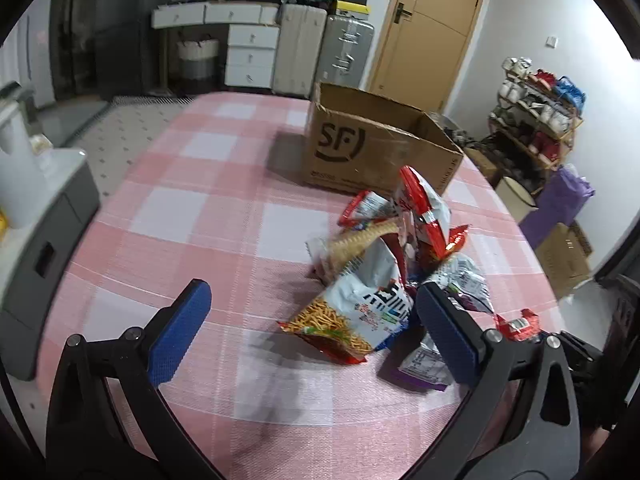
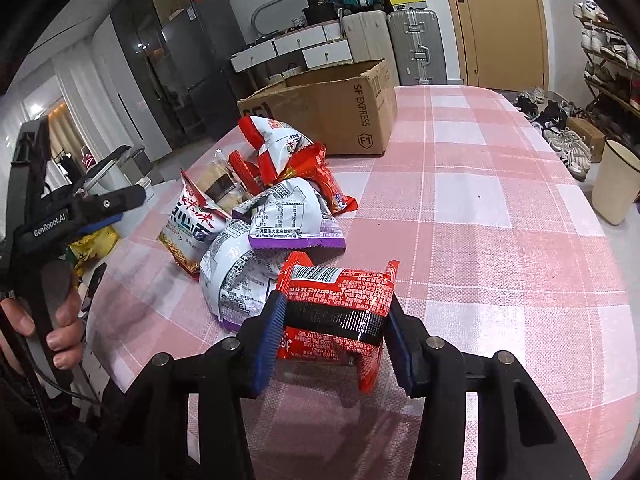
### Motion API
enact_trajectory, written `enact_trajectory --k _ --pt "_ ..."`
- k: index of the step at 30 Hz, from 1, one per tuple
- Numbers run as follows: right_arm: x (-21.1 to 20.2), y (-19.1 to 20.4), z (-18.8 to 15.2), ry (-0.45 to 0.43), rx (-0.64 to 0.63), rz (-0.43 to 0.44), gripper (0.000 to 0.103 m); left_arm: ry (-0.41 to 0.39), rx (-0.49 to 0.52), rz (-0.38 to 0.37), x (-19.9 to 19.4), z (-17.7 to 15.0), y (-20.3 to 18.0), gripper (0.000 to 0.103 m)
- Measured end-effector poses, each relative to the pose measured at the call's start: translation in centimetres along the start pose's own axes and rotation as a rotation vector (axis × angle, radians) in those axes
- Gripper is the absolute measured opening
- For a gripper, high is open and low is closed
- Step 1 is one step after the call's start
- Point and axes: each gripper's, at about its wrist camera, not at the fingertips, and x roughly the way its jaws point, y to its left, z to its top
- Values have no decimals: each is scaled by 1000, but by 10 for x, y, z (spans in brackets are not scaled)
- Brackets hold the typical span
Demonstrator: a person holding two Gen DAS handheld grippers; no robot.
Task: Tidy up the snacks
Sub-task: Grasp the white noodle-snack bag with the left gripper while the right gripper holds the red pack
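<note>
While my right gripper (image 2: pixel 334 344) clamps a glossy red snack packet (image 2: pixel 338 308) with a black band and barcode, just in front of the snack pile (image 2: pixel 256 216), my left gripper (image 1: pixel 316 332) hangs spread wide (holding nothing). Only the left view shows the cardboard box's (image 1: pixel 376 148) SF logo face beyond the pile.

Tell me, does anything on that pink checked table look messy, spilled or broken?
Nothing looks spilled or torn. The snack bags lie in a loose, overlapping heap, some tilted up against each other, beside the open cardboard box instead of inside it. The right gripper grips one red packet; the left gripper is open.
</note>
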Motion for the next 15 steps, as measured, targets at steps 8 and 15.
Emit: enact_trajectory --k 8,15 --pt "-1 0 -1 -5 4 6 48 35 8 -131 20 -4 5 102" --pt "1 -3 -3 -4 11 12 48 88 5 -176 45 -9 4 102"
